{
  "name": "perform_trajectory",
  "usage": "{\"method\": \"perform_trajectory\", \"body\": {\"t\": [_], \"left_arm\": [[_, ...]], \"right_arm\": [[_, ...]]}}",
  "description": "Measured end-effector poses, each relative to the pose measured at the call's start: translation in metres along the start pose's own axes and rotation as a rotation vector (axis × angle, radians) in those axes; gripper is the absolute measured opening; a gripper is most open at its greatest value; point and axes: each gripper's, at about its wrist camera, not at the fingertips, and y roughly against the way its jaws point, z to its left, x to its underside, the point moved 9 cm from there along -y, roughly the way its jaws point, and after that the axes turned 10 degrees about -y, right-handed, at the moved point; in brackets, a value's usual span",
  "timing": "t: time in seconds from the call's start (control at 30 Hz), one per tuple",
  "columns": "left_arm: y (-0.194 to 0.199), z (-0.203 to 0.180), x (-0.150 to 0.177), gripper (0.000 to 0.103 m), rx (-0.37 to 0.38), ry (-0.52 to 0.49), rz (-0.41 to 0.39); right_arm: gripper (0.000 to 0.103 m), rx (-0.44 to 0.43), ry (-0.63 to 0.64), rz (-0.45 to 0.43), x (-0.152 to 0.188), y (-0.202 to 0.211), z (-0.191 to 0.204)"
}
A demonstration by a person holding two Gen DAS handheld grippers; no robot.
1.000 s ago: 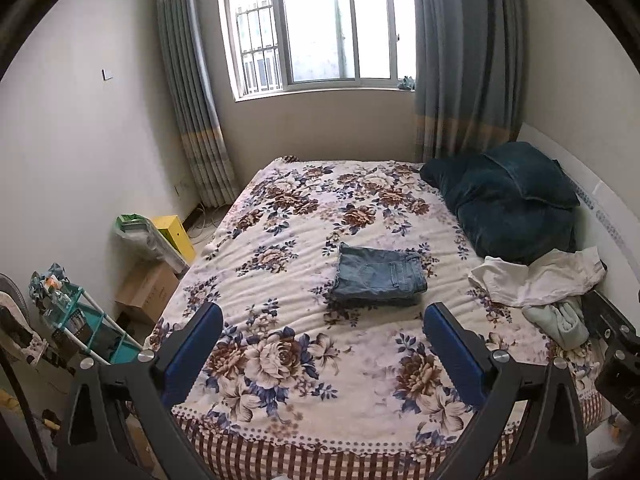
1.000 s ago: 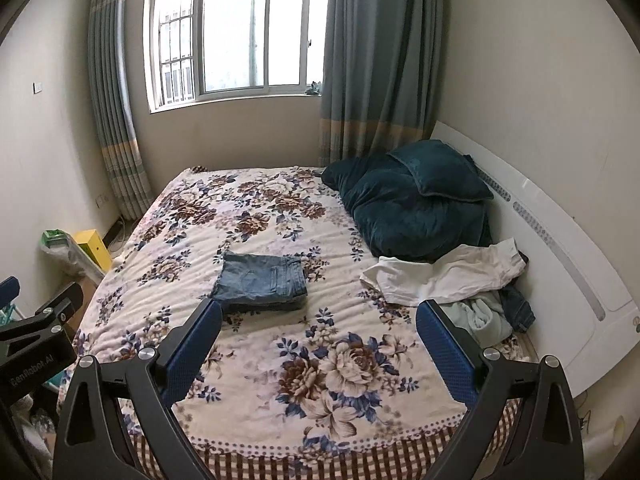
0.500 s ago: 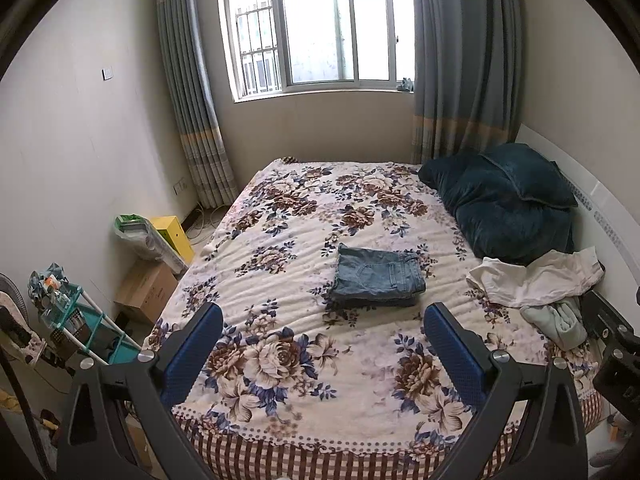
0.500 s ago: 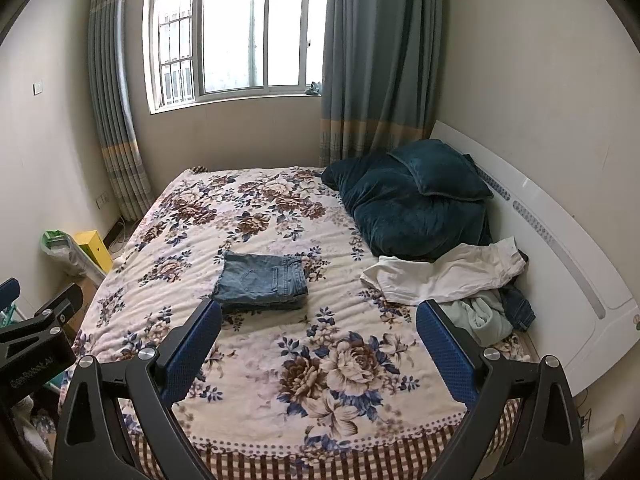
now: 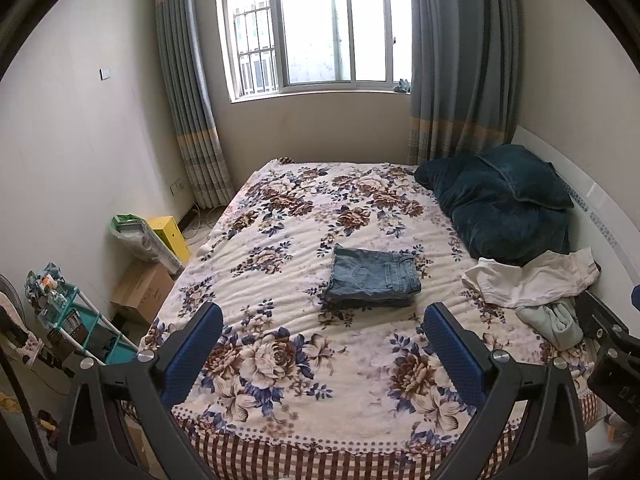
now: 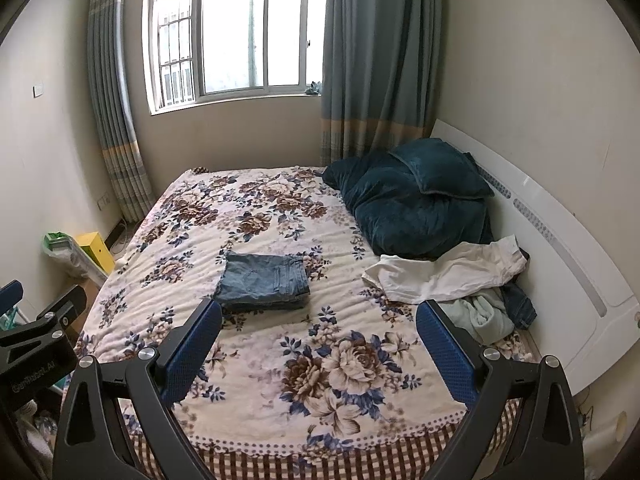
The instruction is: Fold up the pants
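Note:
A pair of blue jeans [image 5: 372, 278] lies folded into a neat rectangle in the middle of the floral bedspread [image 5: 280, 360]; it also shows in the right wrist view [image 6: 264, 282]. My left gripper [image 5: 320, 344] is open and empty, held above the foot of the bed, well short of the jeans. My right gripper [image 6: 318, 340] is open and empty too, also back from the jeans. The other gripper's body shows at the edge of each view.
A dark teal quilt and pillow [image 6: 412, 208] sit at the head of the bed by the white headboard [image 6: 560, 248]. White and pale green clothes [image 6: 448, 276] lie beside them. Boxes [image 5: 144, 284] and a teal rack [image 5: 76, 328] stand left on the floor.
Both grippers have drifted slightly back and up from the bed. The folded jeans have not moved. Both grippers stay open.

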Motion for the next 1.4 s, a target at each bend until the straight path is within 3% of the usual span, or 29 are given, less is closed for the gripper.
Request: {"method": "perform_trajectory", "body": {"t": [1.4], "left_arm": [[0.005, -0.011, -0.003, 0.103, 0.014, -0.004, -0.004]], "right_arm": [[0.1, -0.009, -0.001, 0.01, 0.0, 0.005, 0.005]]}}
